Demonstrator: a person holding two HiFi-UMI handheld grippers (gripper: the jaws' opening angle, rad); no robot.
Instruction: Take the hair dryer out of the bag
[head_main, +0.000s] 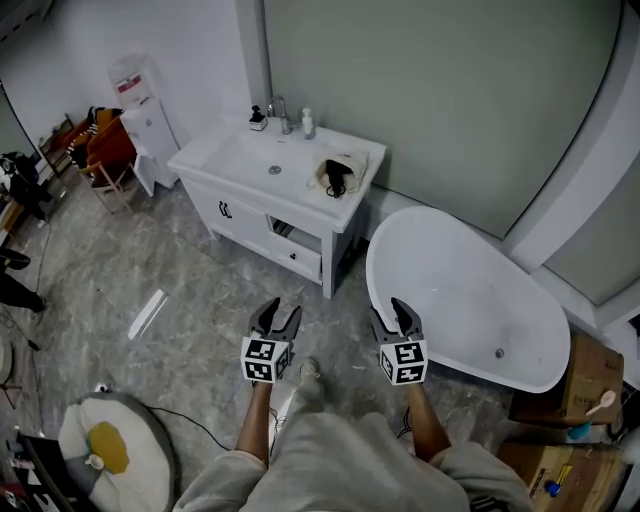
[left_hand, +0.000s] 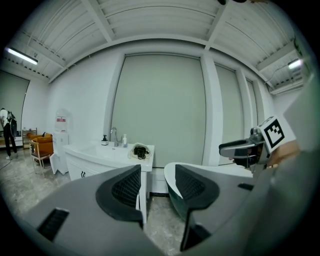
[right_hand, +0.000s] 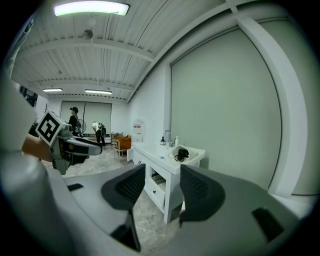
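Observation:
A pale mesh bag (head_main: 340, 175) with a black hair dryer (head_main: 335, 180) in it lies on the right end of the white vanity top (head_main: 240, 160). My left gripper (head_main: 279, 316) and right gripper (head_main: 392, 313) hover side by side above the floor, well short of the vanity, both open and empty. In the left gripper view the bag (left_hand: 140, 151) sits far off beyond the open left gripper (left_hand: 157, 187). The right gripper view shows the bag (right_hand: 181, 154) past the open right gripper (right_hand: 162, 187).
A white bathtub (head_main: 460, 300) stands right of the vanity. Faucet (head_main: 278, 112) and bottles (head_main: 307, 122) stand at the sink's back. A water dispenser (head_main: 135, 90) and orange chair (head_main: 108, 150) are at left, cardboard boxes (head_main: 585, 375) at right, a round cushion (head_main: 110, 445) near left.

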